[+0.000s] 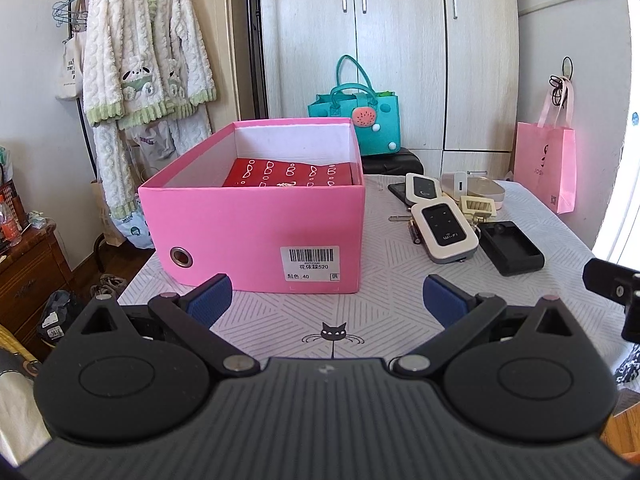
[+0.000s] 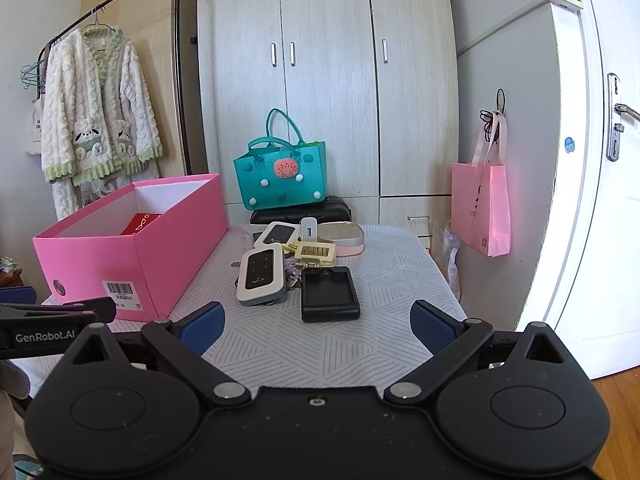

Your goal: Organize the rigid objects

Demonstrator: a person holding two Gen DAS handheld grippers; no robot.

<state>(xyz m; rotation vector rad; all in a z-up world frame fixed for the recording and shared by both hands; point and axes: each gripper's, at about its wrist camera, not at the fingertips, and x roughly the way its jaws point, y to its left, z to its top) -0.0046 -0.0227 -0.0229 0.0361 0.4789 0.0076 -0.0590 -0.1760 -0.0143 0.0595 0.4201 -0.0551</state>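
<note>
The left tool (image 1: 328,300), black with blue pads, hangs nearest the lens with its fingers spread wide and nothing between them, just short of the open pink cardboard shoebox (image 1: 256,224). The right tool (image 2: 318,326) is spread equally wide and empty, low over the worktop (image 2: 384,280), which wears a white cloth with grey line patterns.

The rigid things lie in a cluster to the right of the pink box, apart from it. Nearest the right tool is a flat black rectangular charger cradle (image 2: 330,294). Just left of the cradle lies a white pocket router with a black face marked Wi-Fi (image 2: 262,276), resting partly on a bunch of keys (image 2: 291,276). Behind it are a cream plastic hair clip (image 2: 314,253), a second white router with a black face (image 2: 277,235), a small white plug-shaped charger (image 2: 309,229) and a shallow oval tin with a pink base (image 2: 345,237), all packed close and some touching.

Inside the pink box, toward its far end, sits a red carton printed with white ovals (image 1: 288,174). A barcode label (image 1: 311,264) is on the box's near wall.

Beyond the worktop's far edge a teal felt handbag (image 2: 282,174) stands on a black case (image 2: 300,210), before a pale wardrobe (image 2: 332,80). A pink paper bag (image 2: 482,208) hangs to the right of the box's cluster.
</note>
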